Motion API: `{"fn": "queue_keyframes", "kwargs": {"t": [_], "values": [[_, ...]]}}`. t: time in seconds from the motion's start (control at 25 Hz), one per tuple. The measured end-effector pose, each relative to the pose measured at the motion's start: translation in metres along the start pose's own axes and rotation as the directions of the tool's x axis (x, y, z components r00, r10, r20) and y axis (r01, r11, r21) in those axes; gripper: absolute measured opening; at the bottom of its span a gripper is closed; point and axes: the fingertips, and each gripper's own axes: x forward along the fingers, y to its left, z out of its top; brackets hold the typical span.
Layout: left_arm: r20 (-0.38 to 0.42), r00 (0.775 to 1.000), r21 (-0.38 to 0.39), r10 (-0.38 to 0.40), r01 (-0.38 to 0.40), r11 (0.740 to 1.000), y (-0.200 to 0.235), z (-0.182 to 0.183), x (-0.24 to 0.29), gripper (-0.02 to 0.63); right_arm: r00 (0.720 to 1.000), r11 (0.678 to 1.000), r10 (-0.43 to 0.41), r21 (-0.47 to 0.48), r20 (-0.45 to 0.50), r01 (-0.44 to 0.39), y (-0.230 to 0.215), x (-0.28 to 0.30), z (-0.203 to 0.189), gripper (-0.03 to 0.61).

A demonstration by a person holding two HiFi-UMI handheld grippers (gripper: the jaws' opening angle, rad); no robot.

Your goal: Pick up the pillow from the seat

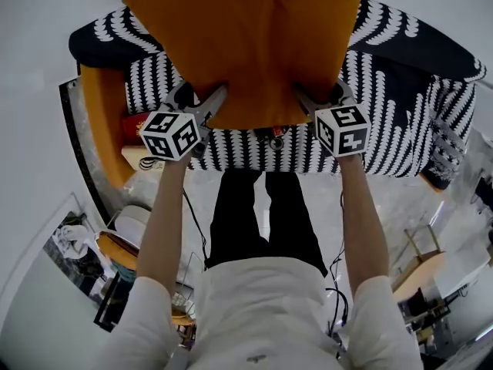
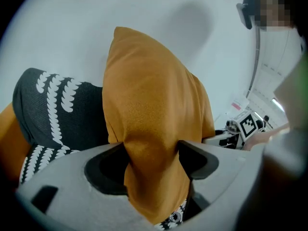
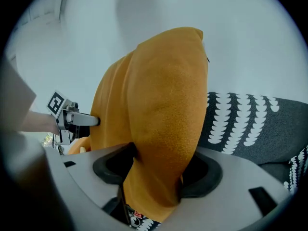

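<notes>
An orange pillow (image 1: pixel 254 37) is held up above the black-and-white patterned seat (image 1: pixel 385 106). My left gripper (image 1: pixel 209 106) is shut on the pillow's near left edge, and my right gripper (image 1: pixel 308 102) is shut on its near right edge. Seen from the left gripper view, the pillow (image 2: pixel 154 129) bulges out between the two jaws and is pinched at its lower part. In the right gripper view the pillow (image 3: pixel 163 124) is squeezed the same way, and the left gripper (image 3: pixel 72 119) shows beyond it. The pillow hides most of the seat's backrest.
An orange cushion or panel (image 1: pixel 108 122) lies along the seat's left side, with red and cream items (image 1: pixel 135 141) beside it. The person's legs (image 1: pixel 262 214) stand right before the seat. Chairs and clutter (image 1: pixel 420 260) fill the floor to the right and left.
</notes>
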Motion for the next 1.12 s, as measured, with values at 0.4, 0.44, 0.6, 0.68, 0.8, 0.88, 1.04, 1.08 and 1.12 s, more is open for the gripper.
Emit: {"fn": "queue_keyframes", "kwargs": {"t": [0.4, 0.44, 0.6, 0.68, 0.8, 0.88, 1.04, 1.08, 1.12], "values": [[0.070, 0.998, 0.033, 0.005, -0.007, 0.999, -0.060, 0.035, -0.048, 0.325, 0.996, 1.000, -0.008, 0.022, 0.088, 0.006, 0.018, -0.076, 0.021, 0.295], [0.076, 0.997, 0.034, 0.005, -0.008, 0.999, -0.068, 0.036, -0.054, 0.325, 0.995, 1.000, -0.007, 0.029, 0.095, 0.004, 0.021, -0.085, 0.021, 0.295], [0.093, 0.996, 0.039, 0.004, -0.008, 0.999, -0.097, 0.040, -0.077, 0.322, 0.993, 0.999, 0.003, 0.040, 0.121, -0.007, 0.030, -0.119, 0.019, 0.293], [0.097, 0.995, 0.044, 0.004, -0.008, 0.999, -0.111, 0.040, -0.087, 0.321, 0.991, 0.999, 0.007, 0.042, 0.135, -0.013, 0.034, -0.135, 0.018, 0.295], [0.113, 0.994, 0.053, 0.008, -0.014, 0.998, -0.132, 0.040, -0.105, 0.319, 0.988, 0.999, 0.014, 0.040, 0.156, -0.020, 0.042, -0.160, 0.017, 0.294], [0.123, 0.992, 0.056, 0.014, -0.021, 0.998, -0.144, 0.039, -0.119, 0.318, 0.986, 0.999, 0.018, 0.039, 0.168, -0.024, 0.049, -0.176, 0.015, 0.295], [0.152, 0.988, 0.051, 0.031, -0.039, 0.998, -0.166, 0.034, -0.147, 0.309, 0.982, 0.998, 0.022, 0.048, 0.185, -0.031, 0.064, -0.203, 0.011, 0.293], [0.162, 0.986, 0.049, 0.036, -0.044, 0.998, -0.170, 0.033, -0.154, 0.305, 0.982, 0.998, 0.025, 0.051, 0.189, -0.035, 0.069, -0.209, 0.010, 0.293], [0.172, 0.984, 0.046, 0.041, -0.050, 0.998, -0.174, 0.032, -0.162, 0.302, 0.981, 0.998, 0.030, 0.054, 0.193, -0.041, 0.074, -0.215, 0.008, 0.295]]}}
